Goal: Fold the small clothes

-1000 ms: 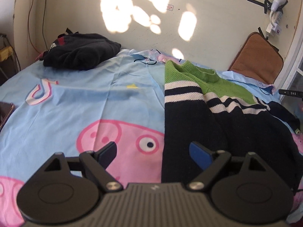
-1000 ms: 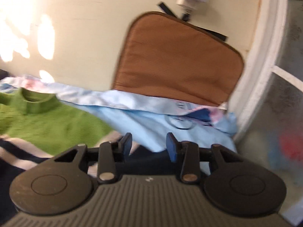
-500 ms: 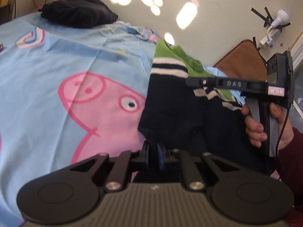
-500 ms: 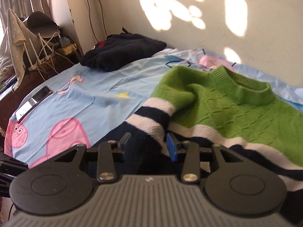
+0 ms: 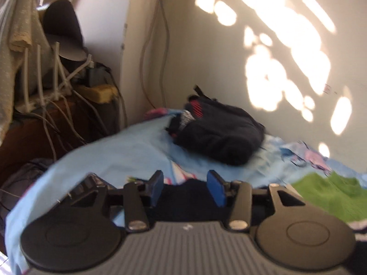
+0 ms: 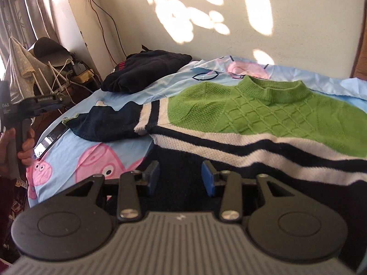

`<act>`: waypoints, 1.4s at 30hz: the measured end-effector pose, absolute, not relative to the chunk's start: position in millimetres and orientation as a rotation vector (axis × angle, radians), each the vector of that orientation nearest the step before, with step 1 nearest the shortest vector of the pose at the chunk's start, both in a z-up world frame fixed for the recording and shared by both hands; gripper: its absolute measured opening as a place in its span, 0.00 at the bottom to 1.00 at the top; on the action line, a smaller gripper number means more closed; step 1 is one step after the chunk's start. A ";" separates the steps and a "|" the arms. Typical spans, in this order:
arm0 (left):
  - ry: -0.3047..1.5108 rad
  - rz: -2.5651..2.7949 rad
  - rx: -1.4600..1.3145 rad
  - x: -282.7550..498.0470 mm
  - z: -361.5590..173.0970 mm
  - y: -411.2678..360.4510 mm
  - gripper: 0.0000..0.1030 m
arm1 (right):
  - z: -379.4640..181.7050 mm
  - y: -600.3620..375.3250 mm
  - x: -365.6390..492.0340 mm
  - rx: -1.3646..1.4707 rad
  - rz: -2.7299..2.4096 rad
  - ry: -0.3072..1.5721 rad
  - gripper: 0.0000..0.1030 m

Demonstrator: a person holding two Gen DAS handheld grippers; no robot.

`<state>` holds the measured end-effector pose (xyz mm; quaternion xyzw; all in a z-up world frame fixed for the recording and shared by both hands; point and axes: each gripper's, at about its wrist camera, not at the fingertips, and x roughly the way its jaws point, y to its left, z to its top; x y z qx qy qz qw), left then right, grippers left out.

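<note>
A knitted sweater (image 6: 270,114) with a green top, white stripes and a navy body lies flat on the blue cartoon bedsheet (image 6: 107,153). Its left sleeve (image 6: 110,123) is stretched out to the left toward the bed's edge. My right gripper (image 6: 180,178) is open and empty, low over the navy body of the sweater. My left gripper (image 5: 185,189) is open, with the navy sleeve end (image 5: 190,190) lying between and below its fingers; the view is blurred. The left gripper's body also shows in the right wrist view (image 6: 27,110), held in a hand at the far left.
A dark folded garment (image 6: 146,71) lies at the bed's far left corner by the wall. A side stand with cables, a router and a draped cloth (image 5: 45,87) stands off the bed's left. A phone-like flat object (image 6: 49,137) lies at the bed's left edge.
My left gripper, shut on the sleeve half a second ago, has pulled it out to the left and opened. My right gripper has settled over the sweater's navy body.
</note>
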<state>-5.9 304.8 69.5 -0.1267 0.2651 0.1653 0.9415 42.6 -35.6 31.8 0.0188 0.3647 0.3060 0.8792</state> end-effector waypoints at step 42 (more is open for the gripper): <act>0.551 -0.339 -0.658 -108.6 67.1 171.7 0.38 | -16.8 -287.6 -117.5 0.938 0.506 0.588 0.24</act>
